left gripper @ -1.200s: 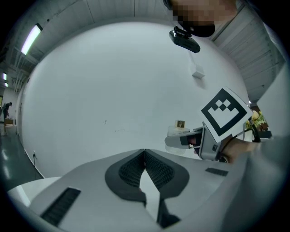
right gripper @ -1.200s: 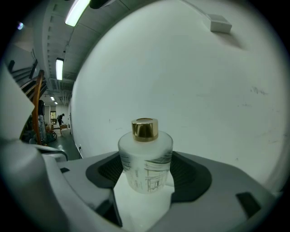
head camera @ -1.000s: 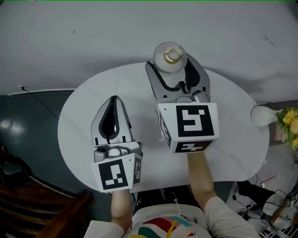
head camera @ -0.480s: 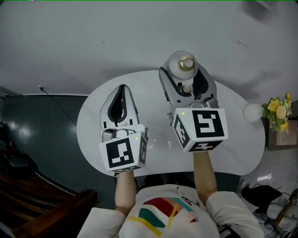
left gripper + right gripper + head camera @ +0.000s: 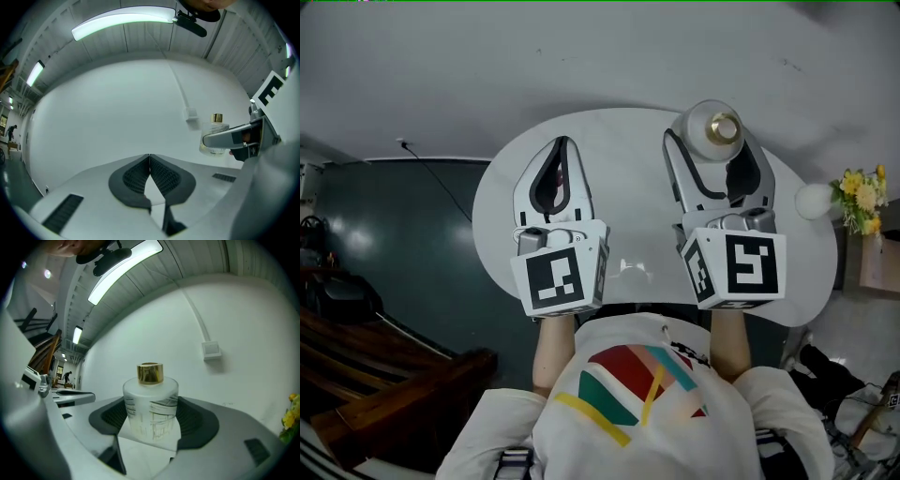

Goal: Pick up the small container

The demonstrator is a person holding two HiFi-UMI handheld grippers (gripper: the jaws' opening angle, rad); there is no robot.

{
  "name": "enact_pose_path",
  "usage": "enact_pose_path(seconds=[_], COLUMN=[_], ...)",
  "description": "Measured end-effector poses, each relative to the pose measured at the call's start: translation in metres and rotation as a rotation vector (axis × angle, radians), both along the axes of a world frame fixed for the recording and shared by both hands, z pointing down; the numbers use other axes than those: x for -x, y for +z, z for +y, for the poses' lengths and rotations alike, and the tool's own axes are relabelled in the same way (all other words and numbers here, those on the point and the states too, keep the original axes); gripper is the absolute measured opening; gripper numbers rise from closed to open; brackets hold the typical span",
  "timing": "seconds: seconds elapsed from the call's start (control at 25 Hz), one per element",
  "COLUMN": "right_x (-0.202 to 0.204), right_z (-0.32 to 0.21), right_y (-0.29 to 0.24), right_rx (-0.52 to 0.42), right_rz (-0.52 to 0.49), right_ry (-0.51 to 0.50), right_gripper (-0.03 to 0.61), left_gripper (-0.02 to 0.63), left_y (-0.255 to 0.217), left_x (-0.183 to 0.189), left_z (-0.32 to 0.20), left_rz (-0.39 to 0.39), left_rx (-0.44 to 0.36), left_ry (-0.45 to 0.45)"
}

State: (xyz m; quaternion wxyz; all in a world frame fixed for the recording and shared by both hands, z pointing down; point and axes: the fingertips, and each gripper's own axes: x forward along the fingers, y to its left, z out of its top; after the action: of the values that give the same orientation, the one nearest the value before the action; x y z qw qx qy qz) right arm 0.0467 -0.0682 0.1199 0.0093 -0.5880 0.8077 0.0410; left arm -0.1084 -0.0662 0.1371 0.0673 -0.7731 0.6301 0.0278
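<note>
Looking steeply down, the head view shows a white oval table (image 5: 623, 159) with the left gripper (image 5: 561, 142) at frame left, its jaws drawn to one point. The right gripper (image 5: 712, 155) is at upper right, its jaws bowed out around the small container (image 5: 711, 125) - a round frosted bottle with a gold cap. Yellow flowers (image 5: 864, 195) sit at the far right edge. Half a second earlier both grippers and the bottle lay further left in the frame; the hold looks the same.

The left gripper view adds what the head view cannot: the ribbed dark pads of the left gripper (image 5: 149, 161) meet along a single seam with nothing between them. At right, the small container (image 5: 214, 136) is seen side-on against the white wall, a jaw of the right gripper crossing its front.

The right gripper view shows the right gripper (image 5: 152, 420) clamped on the small container (image 5: 151, 404) - textured pads pressing both sides of its frosted, faintly line-printed body, which stands upright. A wall box (image 5: 212, 350) hangs behind it.
</note>
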Motion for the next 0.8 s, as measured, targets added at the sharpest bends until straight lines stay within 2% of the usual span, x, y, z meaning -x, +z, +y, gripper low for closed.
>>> enact_pose_path(seconds=[0.28,0.56,0.8], right_x=[0.014,0.007,0.006], right_z=[0.036,0.044,0.048], right_y=[0.01,0.024,0.023], right_rx=[-0.001,0.024,0.019], right_rz=[0.022,0.045,0.031], right_ry=[-0.038,-0.011,0.003], right_gripper=[0.334,0.334,0.334], left_gripper=[0.018,0.018,0.018], left_y=[-0.015,-0.013,-0.017], left_x=[-0.003,-0.022,-0.023], left_z=[0.026,0.035,0.037], left_rz=[-0.016,-0.037,-0.035], left_rx=[-0.045,-0.054,-0.064], left_ry=[0.029,0.074,0.081])
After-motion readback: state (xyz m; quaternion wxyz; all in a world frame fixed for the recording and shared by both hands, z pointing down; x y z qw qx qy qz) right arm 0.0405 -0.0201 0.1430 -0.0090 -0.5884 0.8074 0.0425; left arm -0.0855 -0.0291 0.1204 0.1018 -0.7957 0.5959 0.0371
